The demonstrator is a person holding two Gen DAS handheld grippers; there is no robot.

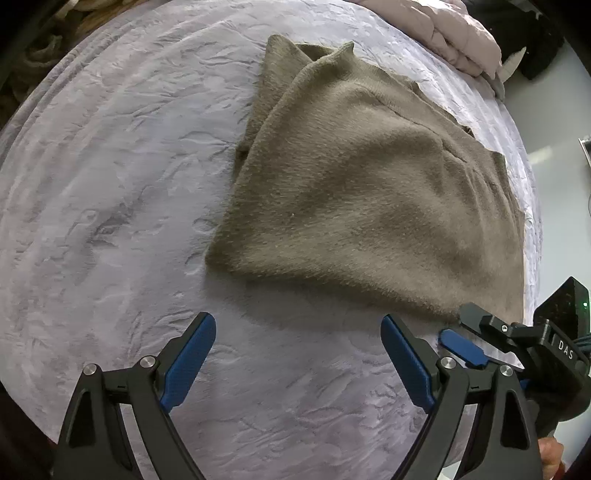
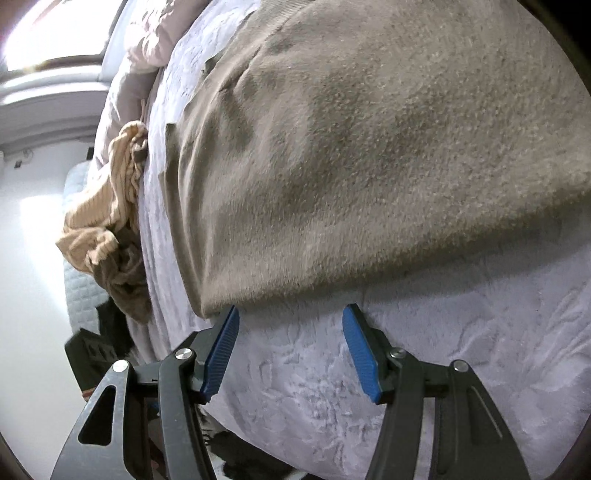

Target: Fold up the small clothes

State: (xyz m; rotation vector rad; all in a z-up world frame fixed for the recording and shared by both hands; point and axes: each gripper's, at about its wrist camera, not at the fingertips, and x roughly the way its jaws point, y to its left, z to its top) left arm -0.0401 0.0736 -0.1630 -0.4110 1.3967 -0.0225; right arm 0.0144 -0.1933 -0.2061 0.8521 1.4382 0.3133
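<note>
A fuzzy brown knitted garment [image 1: 354, 192] lies folded on a lavender plush blanket [image 1: 110, 184]. My left gripper [image 1: 297, 319] hangs open over bare blanket just short of the garment's near edge, nothing between its blue pads. At the garment's near right corner, the right gripper [image 1: 452, 325] comes in from the right. In the right wrist view the garment [image 2: 369, 147] fills the upper frame. The right gripper [image 2: 291, 310] is open over the blanket [image 2: 443, 350], its tips at the garment's edge and its left fingertip [image 2: 231, 317] right at the corner. Nothing is held.
A pink quilt [image 1: 454, 33] is bunched at the far end of the bed. Tan ribbed clothes [image 2: 107, 206] and a dark brown cloth [image 2: 125, 284] are piled at the bed's edge, which drops to a pale floor [image 2: 29, 221].
</note>
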